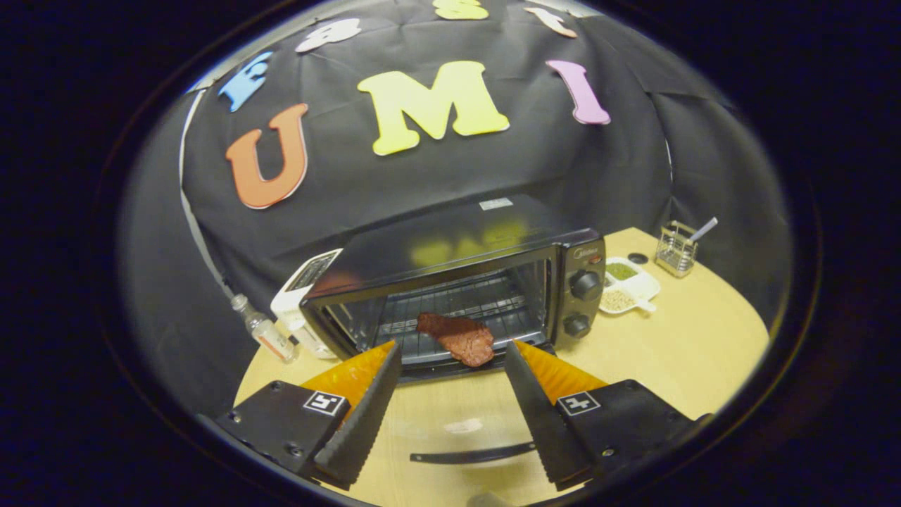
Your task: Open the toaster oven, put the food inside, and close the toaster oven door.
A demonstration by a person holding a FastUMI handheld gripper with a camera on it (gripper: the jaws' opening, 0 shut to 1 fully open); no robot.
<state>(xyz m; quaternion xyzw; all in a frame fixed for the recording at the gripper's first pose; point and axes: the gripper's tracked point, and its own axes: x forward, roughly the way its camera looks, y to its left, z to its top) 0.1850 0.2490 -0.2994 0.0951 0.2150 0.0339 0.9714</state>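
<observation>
Gripper view: pale wooden round tabletop [669, 352] inside a booth walled with black cloth. On it, a black toaster oven with two round knobs [493, 282], door dropped flat toward the camera, its dark curved door handle [471, 454] low between the fingers. Beside the oven, a white toaster [303, 282] and a small clear bottle [264, 331]; on the other side, a white divided dish of green and tan grains [630, 285] and a wire holder with a white utensil [677, 248]. Reddish-brown slab of meat [457, 338] lay on the wire rack at the oven's mouth, just beyond the fingertips, untouched. Gripper [454, 359] spread wide, released, nothing between its black ribbed fingers [362, 415]. Brand mark above the knobs too small to read.
</observation>
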